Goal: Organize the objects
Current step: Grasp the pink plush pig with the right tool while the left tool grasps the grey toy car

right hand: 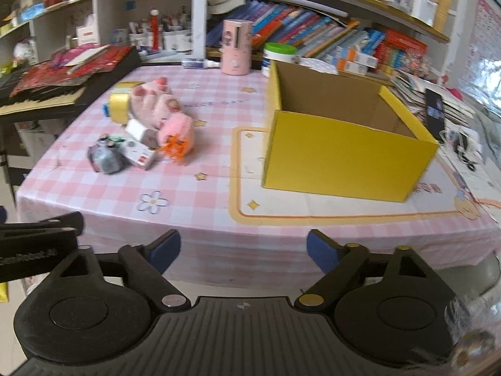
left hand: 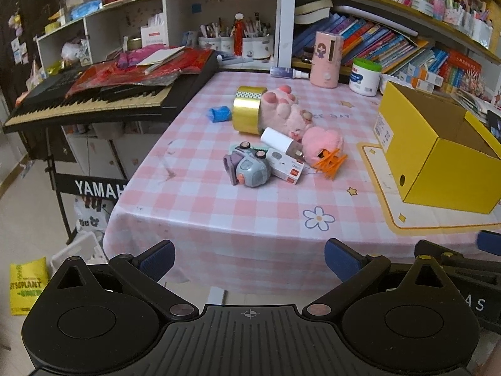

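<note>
Two handheld grippers hover off the near edge of a table covered in a pink-and-white checked cloth [left hand: 219,200], both with jaws spread wide and holding nothing: the left gripper [left hand: 249,258] faces the clutter, and the right gripper [right hand: 243,249] faces an open yellow cardboard box [right hand: 341,156]. That box stands on a cream mat with an orange border [right hand: 281,210], and its inside looks bare as far as the right wrist view shows. Well to the left of the box lies a loose heap of things: a roll of shiny gold tape [left hand: 247,109] standing on edge, a pink plush paw [left hand: 281,105] touching it, a round pink plush toy [left hand: 322,142] with orange strands [left hand: 330,163], a white cylinder with a clear cap [left hand: 280,141], a small white carton with a red label [left hand: 286,164] and a grey-and-purple toy camera [left hand: 249,167]. Just beyond the tape sits a small blue object [left hand: 219,113]. Behind the box, against the bookshelf, stand a pink cylindrical container [left hand: 327,59] and a white tub with a green lid [left hand: 365,76]. Far left of the box, a black keyboard [left hand: 94,103] adjoins the table.
</note>
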{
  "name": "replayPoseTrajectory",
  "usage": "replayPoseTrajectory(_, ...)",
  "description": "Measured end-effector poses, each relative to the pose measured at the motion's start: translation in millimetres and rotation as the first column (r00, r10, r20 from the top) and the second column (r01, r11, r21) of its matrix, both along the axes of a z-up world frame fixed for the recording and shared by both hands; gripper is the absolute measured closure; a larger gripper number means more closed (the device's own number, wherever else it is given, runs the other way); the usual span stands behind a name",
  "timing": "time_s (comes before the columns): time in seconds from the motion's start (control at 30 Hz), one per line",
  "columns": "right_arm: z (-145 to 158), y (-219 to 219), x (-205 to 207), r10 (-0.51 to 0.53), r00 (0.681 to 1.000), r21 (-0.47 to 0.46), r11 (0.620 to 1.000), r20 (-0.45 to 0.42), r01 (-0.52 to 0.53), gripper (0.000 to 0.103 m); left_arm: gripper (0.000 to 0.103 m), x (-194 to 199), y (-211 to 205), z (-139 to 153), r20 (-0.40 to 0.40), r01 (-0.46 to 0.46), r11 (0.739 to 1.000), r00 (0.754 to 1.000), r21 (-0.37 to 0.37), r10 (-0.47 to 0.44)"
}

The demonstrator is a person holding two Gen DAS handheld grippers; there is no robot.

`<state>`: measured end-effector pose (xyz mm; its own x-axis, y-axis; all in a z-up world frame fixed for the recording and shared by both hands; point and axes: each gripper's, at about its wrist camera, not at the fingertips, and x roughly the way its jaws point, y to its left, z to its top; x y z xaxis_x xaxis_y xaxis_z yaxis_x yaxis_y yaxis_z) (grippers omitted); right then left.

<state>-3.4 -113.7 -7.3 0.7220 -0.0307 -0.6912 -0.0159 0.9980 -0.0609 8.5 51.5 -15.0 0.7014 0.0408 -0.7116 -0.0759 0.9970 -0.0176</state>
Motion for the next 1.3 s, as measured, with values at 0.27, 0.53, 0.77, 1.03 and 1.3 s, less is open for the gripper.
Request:
replayPoseTrajectory(0.27,1,10,20,0.072,0.997,0.050,0.996,0.018,-0.072,0.048,0.004,15,13,-4,0.016,-0.024,1.000,1.000,-0.013,0.024)
replayPoseTrajectory(0.53,2,18,58,0.111,0.993,0.079,0.990,0.034,-0.113,0.049,0.003,45,20,-9,0.003,0.000,1.000,1.000,-0.030,0.000)
replayPoseTrajectory(0.77,3,23,101,0.168,0.985,0.115,0.978,0.048,-0.173,0.049,0.003,77,23,-15,-0.032,-0.047,0.999,0.998,-0.008,0.047)
replayPoseTrajectory(1.03,-6,26,158,0.199,0.980,0.162,0.967,0.010,-0.198,0.047,0.014,110,21,-21,-0.066,-0.063,0.997,0.996,0.033,0.065)
replayPoseTrajectory(1.3,-26,28,202,0.217,0.974,0.192,0.960,-0.066,-0.201,0.047,0.028,134,21,-31,-0.080,-0.072,0.997,0.994,-0.018,0.071)
